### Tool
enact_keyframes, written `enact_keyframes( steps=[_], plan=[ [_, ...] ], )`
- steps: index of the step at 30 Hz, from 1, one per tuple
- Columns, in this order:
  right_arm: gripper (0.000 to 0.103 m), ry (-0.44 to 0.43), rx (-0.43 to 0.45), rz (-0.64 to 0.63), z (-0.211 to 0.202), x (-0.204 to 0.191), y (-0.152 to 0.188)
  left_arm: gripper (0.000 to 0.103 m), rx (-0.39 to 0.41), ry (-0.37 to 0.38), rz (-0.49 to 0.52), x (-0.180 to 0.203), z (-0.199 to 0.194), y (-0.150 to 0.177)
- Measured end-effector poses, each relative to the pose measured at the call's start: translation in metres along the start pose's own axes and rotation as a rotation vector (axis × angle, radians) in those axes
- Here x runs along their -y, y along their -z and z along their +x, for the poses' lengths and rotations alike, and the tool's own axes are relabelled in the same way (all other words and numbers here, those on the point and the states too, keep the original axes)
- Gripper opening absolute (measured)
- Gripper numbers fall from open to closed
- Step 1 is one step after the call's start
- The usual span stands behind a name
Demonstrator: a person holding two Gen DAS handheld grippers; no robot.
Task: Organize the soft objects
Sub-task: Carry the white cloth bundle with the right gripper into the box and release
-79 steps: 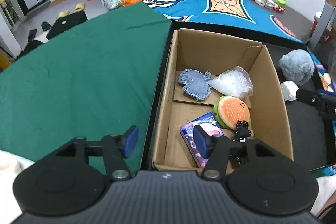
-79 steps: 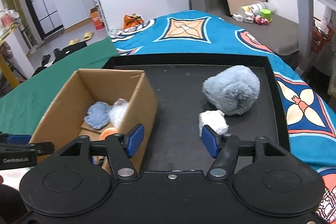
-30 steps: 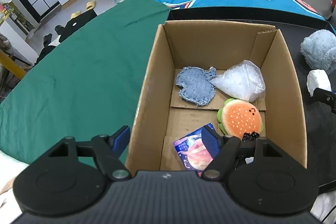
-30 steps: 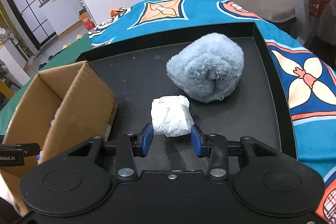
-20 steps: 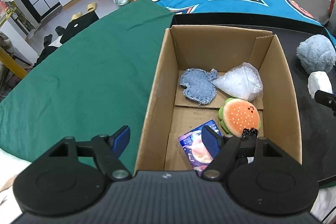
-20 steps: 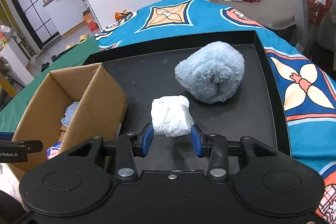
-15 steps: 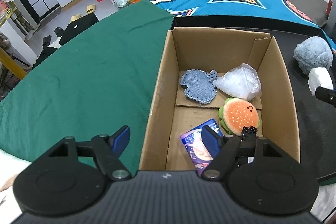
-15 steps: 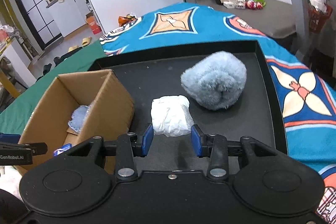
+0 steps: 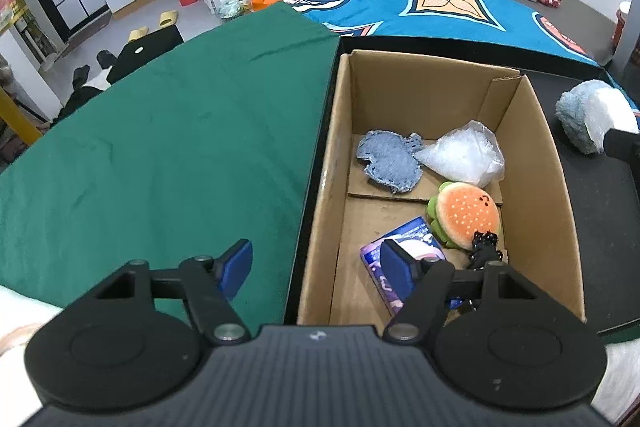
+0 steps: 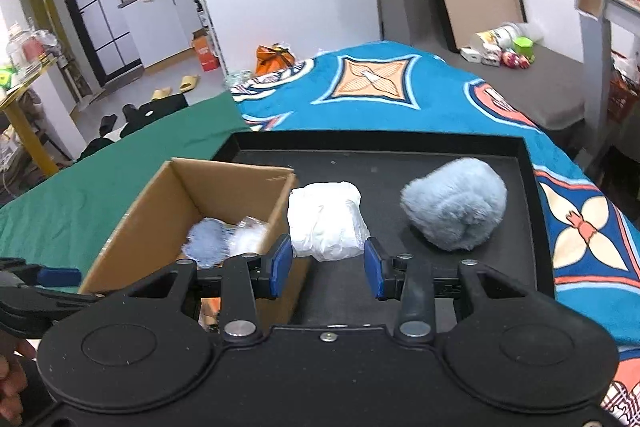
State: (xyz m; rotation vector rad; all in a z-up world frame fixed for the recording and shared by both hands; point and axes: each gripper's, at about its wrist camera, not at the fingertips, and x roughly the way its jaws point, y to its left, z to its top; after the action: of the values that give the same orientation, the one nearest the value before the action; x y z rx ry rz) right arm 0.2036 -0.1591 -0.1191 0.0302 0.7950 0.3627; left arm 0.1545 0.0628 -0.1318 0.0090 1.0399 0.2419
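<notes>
- Right tool point(image 10: 327, 269) has its blue pads pinched on a white crumpled bundle point(image 10: 326, 221), which is held clear of the black tray point(image 10: 516, 147) below.
- From the right wrist view the bundle hangs just beside the near right corner of the cardboard box point(image 10: 224, 173); it is not over the opening.
- From the left wrist view that same bundle point(image 9: 610, 125) shows at the far right edge, in front of the fluffy blue plush point(image 9: 574, 117).
- The plush point(image 10: 454, 205) sits alone on the tray floor, apart from the box.
- Left tool point(image 9: 316, 269) is about two thirds open with its jaws closing, and no object is gripped; the near left wall of the box point(image 9: 320, 211) stands between the two pads.
- Inside the box: a blue denim patch point(image 9: 390, 167) touching a clear plastic bag point(image 9: 464, 157) at the far end.
- Nearer in, a burger plush point(image 9: 466, 215) lies beside a purple packet point(image 9: 404, 251) partly hidden by the right pad.
- Green cloth point(image 9: 160, 155) covers the bench left of the tray, and a blue patterned blanket point(image 10: 380, 95) lies beyond.
</notes>
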Motion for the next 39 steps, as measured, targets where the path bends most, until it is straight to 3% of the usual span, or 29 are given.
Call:
enact_keyframes(
  steps=[5, 10, 17, 26, 28, 29, 32, 39],
  plan=[
    [0.039, -0.021, 0.008, -0.026, -0.002, -0.02, -0.006, 0.056, 0.009, 0.038, -0.046, -0.009, 0.001, 0.002],
    [0.039, -0.03, 0.003, -0.061, 0.0, -0.041, -0.009, 0.03, -0.005, 0.088, -0.086, -0.018, 0.005, 0.005],
    [0.039, -0.047, -0.013, -0.109, 0.006, -0.07, -0.008, 0.015, -0.016, 0.148, -0.138, -0.031, 0.008, 0.009],
    [0.04, -0.086, -0.035, -0.151, 0.017, -0.105, -0.007, 0.012, -0.007, 0.196, -0.159, -0.039, 0.009, 0.013],
    [0.045, -0.113, -0.038, -0.146, 0.018, -0.111, -0.008, 0.012, -0.006, 0.204, -0.163, -0.041, 0.009, 0.013],
    [0.054, -0.138, -0.042, -0.136, 0.019, -0.113, -0.008, 0.012, -0.005, 0.208, -0.166, -0.042, 0.01, 0.013],
    [0.056, -0.191, -0.076, -0.084, 0.022, -0.111, -0.008, 0.012, -0.009, 0.225, -0.182, -0.045, 0.011, 0.014],
    [0.056, -0.139, -0.081, -0.094, 0.018, -0.099, -0.005, 0.016, -0.005, 0.221, -0.182, -0.046, 0.008, 0.012]
  ],
)
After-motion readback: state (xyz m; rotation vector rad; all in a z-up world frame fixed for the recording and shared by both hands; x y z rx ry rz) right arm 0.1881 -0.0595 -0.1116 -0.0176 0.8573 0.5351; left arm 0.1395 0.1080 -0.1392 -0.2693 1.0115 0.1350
